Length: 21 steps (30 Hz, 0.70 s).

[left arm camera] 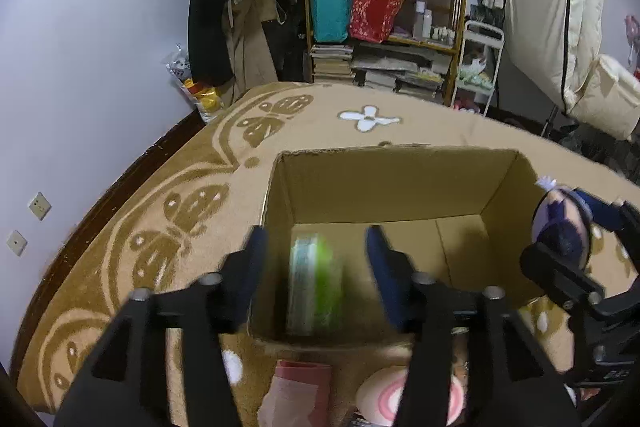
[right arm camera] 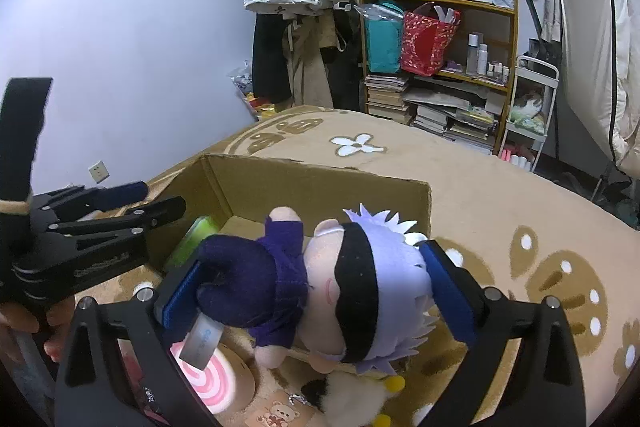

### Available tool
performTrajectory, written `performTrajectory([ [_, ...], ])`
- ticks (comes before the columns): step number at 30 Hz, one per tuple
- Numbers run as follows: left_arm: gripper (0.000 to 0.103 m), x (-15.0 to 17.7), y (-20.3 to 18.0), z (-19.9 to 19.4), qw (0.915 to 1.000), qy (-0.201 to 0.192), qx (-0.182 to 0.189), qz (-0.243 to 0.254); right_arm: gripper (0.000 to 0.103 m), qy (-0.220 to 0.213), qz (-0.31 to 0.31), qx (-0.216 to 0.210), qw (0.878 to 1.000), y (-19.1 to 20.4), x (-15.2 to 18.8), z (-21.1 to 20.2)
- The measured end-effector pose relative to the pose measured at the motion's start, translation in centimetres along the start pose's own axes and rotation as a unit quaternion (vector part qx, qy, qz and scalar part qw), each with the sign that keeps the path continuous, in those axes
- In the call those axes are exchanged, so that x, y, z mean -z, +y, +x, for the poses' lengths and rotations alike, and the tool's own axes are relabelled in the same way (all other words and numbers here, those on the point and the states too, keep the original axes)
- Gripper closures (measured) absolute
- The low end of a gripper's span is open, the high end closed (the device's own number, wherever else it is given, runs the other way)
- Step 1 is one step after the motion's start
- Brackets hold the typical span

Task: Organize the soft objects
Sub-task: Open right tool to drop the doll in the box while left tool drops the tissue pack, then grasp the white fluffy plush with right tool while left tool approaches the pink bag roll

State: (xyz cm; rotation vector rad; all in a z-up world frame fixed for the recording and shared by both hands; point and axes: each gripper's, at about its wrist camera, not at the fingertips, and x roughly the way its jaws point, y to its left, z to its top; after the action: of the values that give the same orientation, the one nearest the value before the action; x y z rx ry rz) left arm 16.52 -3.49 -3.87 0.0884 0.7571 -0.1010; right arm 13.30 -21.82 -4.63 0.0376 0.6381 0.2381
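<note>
Left tongs [left arm camera: 316, 267]: mine, spread wide with nothing between the blue pads, poised over the near left part of the cardboard box [left arm camera: 384, 183]. Directly between and below the pads, inside the box against its near left wall, stands a green-and-white soft item [left arm camera: 314, 283]; it is blurred, so I cannot tell exactly what it is.

Cardboard box: open-topped, sitting on the tan blanket [left arm camera: 132, 227] with brown butterfly pattern that covers the bed. Apart from the green item, its floor shows bare.

Near edge of the bed, in front of the box: a pink folded soft piece [left arm camera: 300, 387] to the left, and a round cushion with pink-and-white swirl [left arm camera: 404, 395] to its right, both partly hidden behind my tong arms.

Right tongs [right arm camera: 312, 287]: mine, closed against a plush doll [right arm camera: 340, 283] with pale lavender spiky hair, black blindfold band and dark purple outfit. The doll lies sideways across the tongs, legs at the left pad, head at the right pad, held above the near right corner of the box. A fabric tag hangs from its lower body.

Below the doll, at the bed's near edge: a black-and-white plush with yellow feet [right arm camera: 352, 395], and a small bear-print card [right arm camera: 280, 415] just left of it.
</note>
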Motion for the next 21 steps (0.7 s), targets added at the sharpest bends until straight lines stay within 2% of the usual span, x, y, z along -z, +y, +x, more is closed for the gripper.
performTrajectory([
  [3,0.043,-0.3,0.2,-0.7,0.9999,-0.009,0.012,-0.007,0.000,0.001,0.000,0.000,1.000,0.0,0.1,-0.1],
  [5,0.032,-0.6,0.2,-1.1,0.9998,-0.012,0.011,-0.006,0.000,0.002,-0.001,-0.001,1.000,0.1,0.1,-0.2],
  [12,0.022,-0.7,0.6,-1.8,0.9999,-0.003,0.007,-0.007,0.000,-0.004,0.007,-0.005,1.000,0.2,0.3,-1.2],
  [14,0.015,-0.7,0.8,-2.1,1.0000,-0.003,0.004,-0.008,0.000,-0.008,0.006,-0.007,1.000,0.3,0.2,-1.5],
  [21,0.009,-0.8,1.8,-3.2,0.9997,-0.011,-0.006,-0.023,0.000,-0.012,0.013,0.001,1.000,0.5,-0.4,-2.0],
])
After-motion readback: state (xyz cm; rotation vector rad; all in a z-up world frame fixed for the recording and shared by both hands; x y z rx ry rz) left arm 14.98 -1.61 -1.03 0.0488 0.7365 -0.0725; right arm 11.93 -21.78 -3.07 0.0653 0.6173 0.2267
